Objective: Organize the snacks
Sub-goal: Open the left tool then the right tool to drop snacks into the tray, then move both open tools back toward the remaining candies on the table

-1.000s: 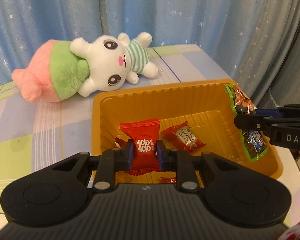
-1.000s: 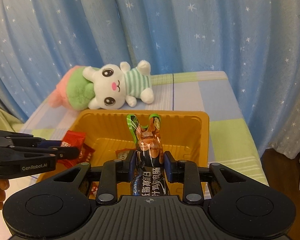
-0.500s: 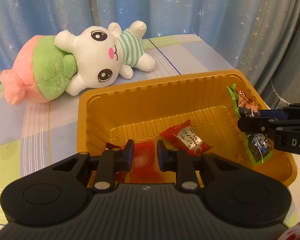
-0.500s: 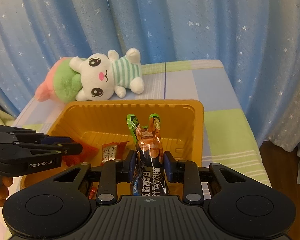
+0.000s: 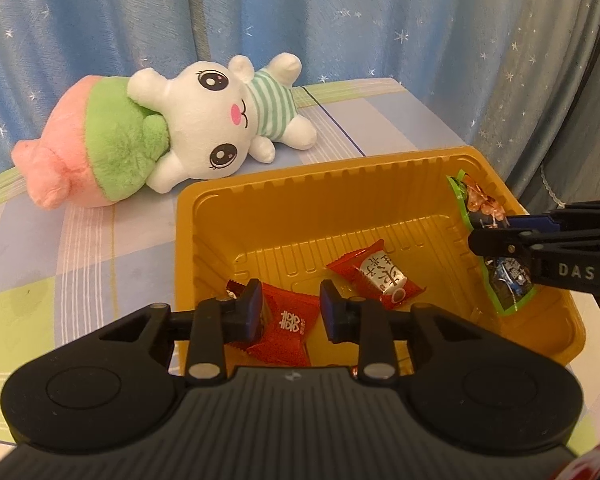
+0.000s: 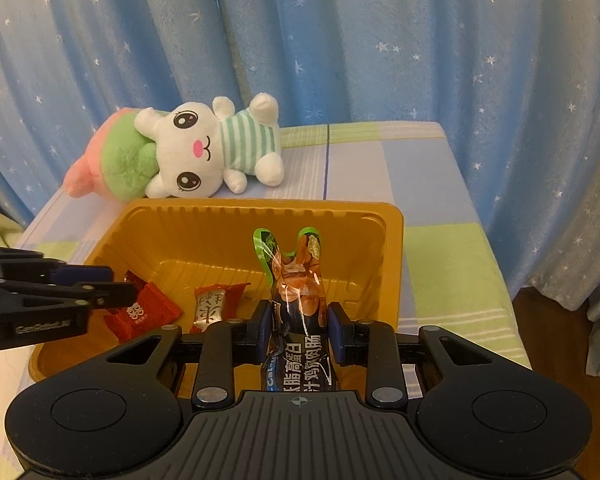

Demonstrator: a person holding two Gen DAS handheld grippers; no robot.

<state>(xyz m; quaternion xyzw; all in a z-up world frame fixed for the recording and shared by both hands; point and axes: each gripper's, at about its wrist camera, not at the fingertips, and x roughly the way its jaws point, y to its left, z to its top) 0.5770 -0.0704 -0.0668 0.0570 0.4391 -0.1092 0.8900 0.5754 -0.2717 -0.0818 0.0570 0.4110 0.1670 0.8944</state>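
**Warm, even light, bent at the edges**

Soft indoor light fills both views, shadows faint. The curtain bows and the corners go black. Glare glints off the sausage pack; the tray stays sharp.

tray: orange | candy: red | curtain: blue, white stars | plush shirt: green-white stripes

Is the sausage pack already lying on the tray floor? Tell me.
No: the right gripper holds the sausage pack above the orange tray, its fingers pressed on both sides.
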